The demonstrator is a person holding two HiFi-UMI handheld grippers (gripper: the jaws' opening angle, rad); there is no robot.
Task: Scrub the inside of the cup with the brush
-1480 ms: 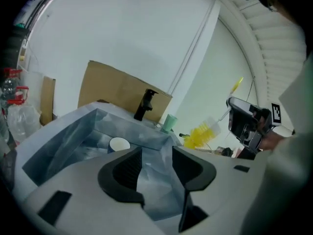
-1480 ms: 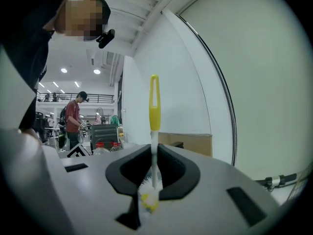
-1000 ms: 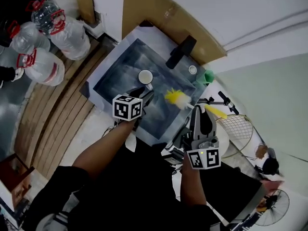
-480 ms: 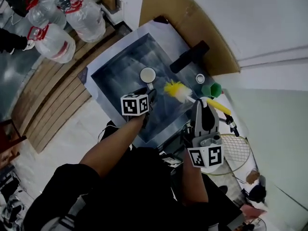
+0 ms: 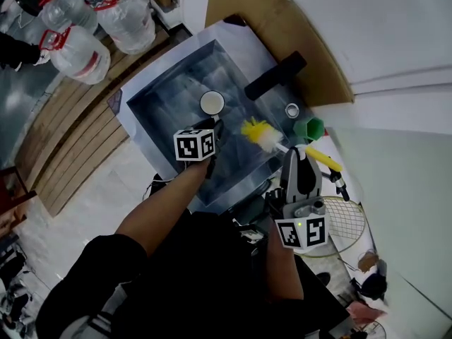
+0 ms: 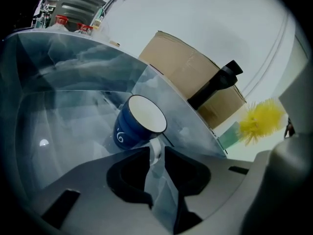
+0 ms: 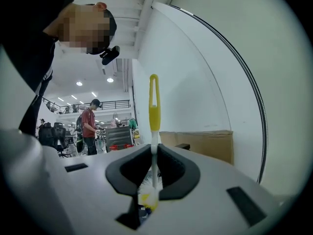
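A blue cup (image 5: pixel 212 103) with a white inside stands in the steel sink (image 5: pixel 162 97). In the left gripper view the cup (image 6: pixel 139 124) is just ahead, its white handle (image 6: pixel 155 150) turned toward me. My left gripper (image 5: pixel 212 128) (image 6: pixel 156 153) is closing its jaws around that handle, with a sliver of room still on the right side. My right gripper (image 5: pixel 297 159) (image 7: pixel 155 153) is shut on the thin stem of the brush (image 7: pixel 154 106). The brush's yellow bristles (image 5: pixel 256 134) (image 6: pixel 264 119) hang over the sink's right part, apart from the cup.
A black faucet (image 5: pixel 275 76) (image 6: pixel 215 84) reaches over the sink's far side, backed by cardboard (image 5: pixel 282 27). A green cup (image 5: pixel 308 128) and a small white cap (image 5: pixel 292 109) sit on the rim. Water bottles (image 5: pixel 78 41) stand on the floor at left; a racket (image 5: pixel 339 224) lies right.
My left gripper has moved forward to the cup and its jaws now bracket the handle. The brush in the right gripper has stayed over the sink's right side.
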